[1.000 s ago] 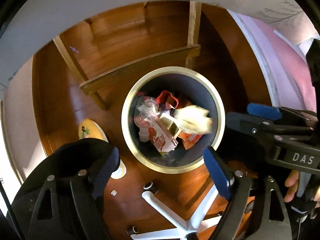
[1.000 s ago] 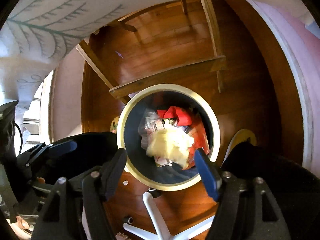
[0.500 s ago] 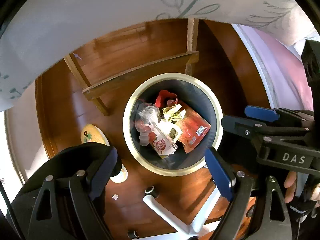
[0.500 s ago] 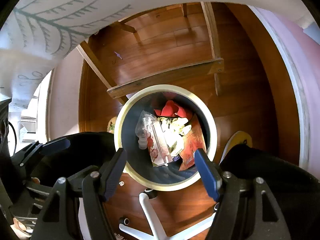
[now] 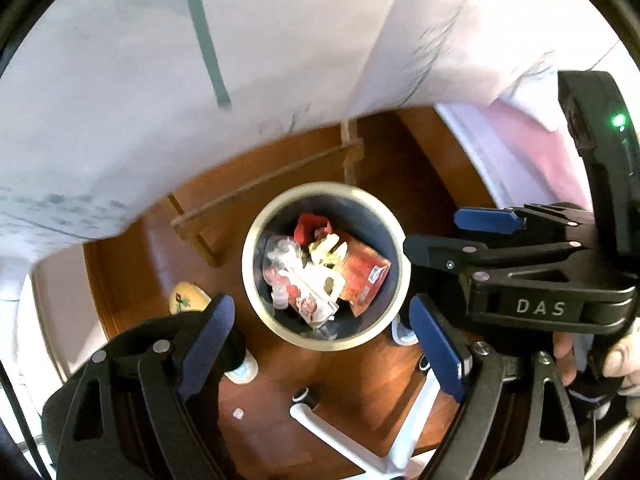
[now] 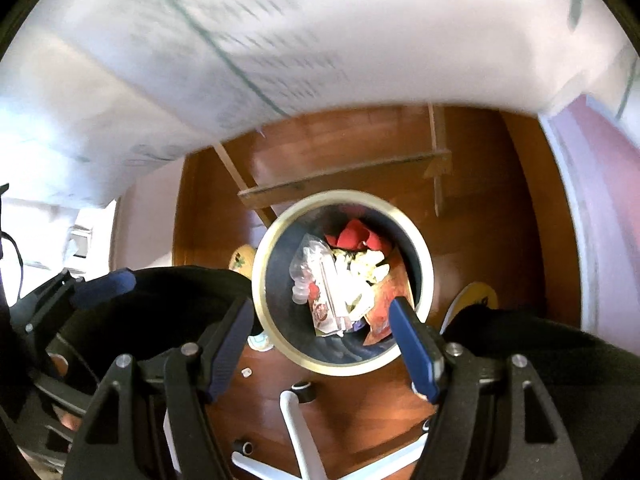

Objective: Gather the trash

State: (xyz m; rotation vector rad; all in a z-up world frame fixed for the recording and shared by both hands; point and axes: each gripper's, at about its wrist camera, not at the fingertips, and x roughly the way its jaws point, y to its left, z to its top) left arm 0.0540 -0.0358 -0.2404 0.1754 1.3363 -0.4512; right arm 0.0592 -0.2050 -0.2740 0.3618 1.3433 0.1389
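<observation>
Trash (image 5: pixel 326 276), mostly red and clear wrappers, sits piled in the round cream-rimmed bin (image 5: pixel 256 236) standing upright on the wood floor. Left gripper (image 5: pixel 320 340) and right gripper (image 6: pixel 320 340) hover above, fingers spread wide, holding nothing.

Trash (image 5: pixel 320 276) in bin (image 5: pixel 256 236); bin on floor (image 5: pixel 360 380), seemingly beside table edge (image 5: pixel 200 140).

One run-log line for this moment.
left gripper: open, empty | right gripper: open, empty | trash bin: holds wrappers | both above bin
</observation>
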